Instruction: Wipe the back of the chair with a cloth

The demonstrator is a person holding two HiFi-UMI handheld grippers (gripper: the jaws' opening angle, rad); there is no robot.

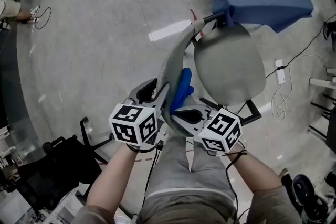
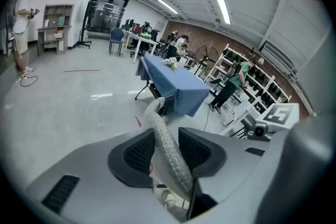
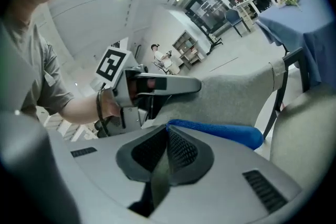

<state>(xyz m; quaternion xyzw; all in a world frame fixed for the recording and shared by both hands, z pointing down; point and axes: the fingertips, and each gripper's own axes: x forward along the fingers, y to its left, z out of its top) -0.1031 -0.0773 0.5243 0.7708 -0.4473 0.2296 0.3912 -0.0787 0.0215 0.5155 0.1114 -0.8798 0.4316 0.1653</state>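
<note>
While left claw (image 2: 167,140) grips chair back (image 1: 176,55), right claw (image 3: 167,131) pinches cloth (image 3: 220,134).

Left forearm (image 1: 113,178) and right forearm (image 1: 258,170) reach out side by side. Left gripper (image 2: 167,136) is pitched down, jaws clamped across the chair back (image 1: 176,55) top edge. Right gripper (image 3: 167,129) is just right of it, jaws pinched together on the cloth (image 1: 184,85).
</note>
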